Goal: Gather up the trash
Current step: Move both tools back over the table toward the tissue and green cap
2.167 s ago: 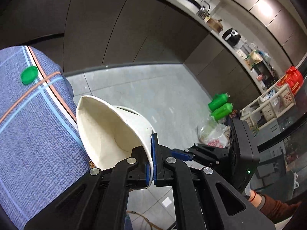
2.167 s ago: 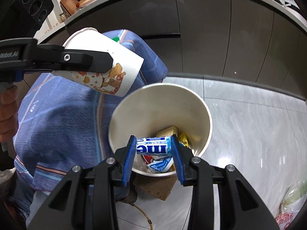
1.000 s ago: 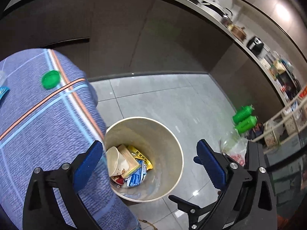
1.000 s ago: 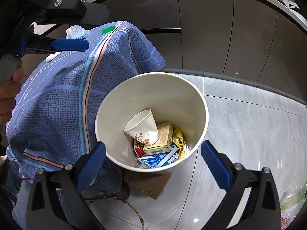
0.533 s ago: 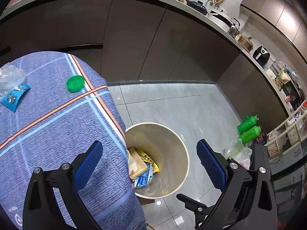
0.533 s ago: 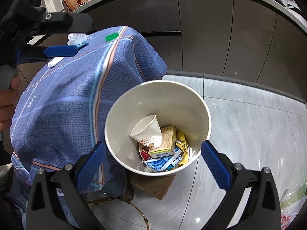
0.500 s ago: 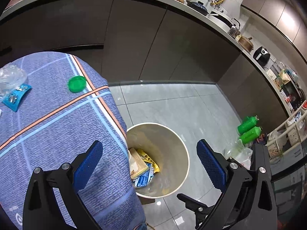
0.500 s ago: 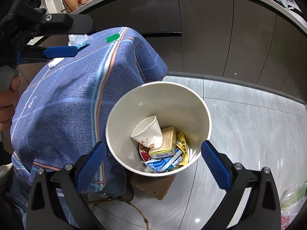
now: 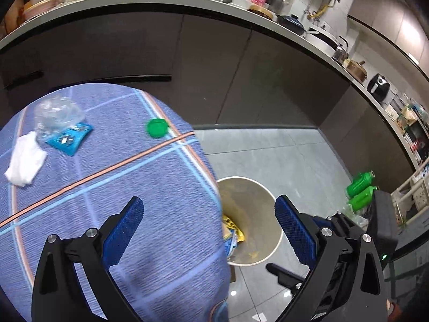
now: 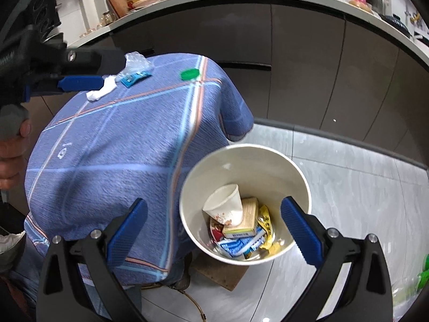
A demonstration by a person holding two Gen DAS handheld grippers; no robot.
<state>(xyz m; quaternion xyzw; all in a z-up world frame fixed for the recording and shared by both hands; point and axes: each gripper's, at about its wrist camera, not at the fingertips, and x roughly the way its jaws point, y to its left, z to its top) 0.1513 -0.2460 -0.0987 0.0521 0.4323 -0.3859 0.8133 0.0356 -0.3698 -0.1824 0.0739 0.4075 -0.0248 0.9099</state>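
Note:
A cream waste bin (image 10: 295,166) stands on the floor beside the table; inside lie a paper cup (image 10: 225,206), a small box and several wrappers. On the blue checked tablecloth (image 9: 120,182) rest a green bottle cap (image 9: 157,128), a blue wrapper (image 9: 69,138), a crumpled clear plastic (image 9: 55,116) and a white tissue (image 9: 25,159). My left gripper (image 9: 209,228) is open and empty above the table edge. My right gripper (image 10: 214,228) is open and empty above the bin. The left gripper (image 10: 80,83) also shows at the right wrist view's upper left.
Dark cabinets under a cluttered counter (image 9: 241,8) run behind the table. Two green bottles (image 9: 360,187) and a plastic bag lie on the grey tiled floor at right. A brown block (image 10: 222,271) sits under the bin. A hand (image 10: 10,155) holds the left gripper.
Both grippers have pulled back and up from the bin. The left view has swung toward the tabletop, bringing the tissue, wrapper and clear plastic into sight. Both stay open.

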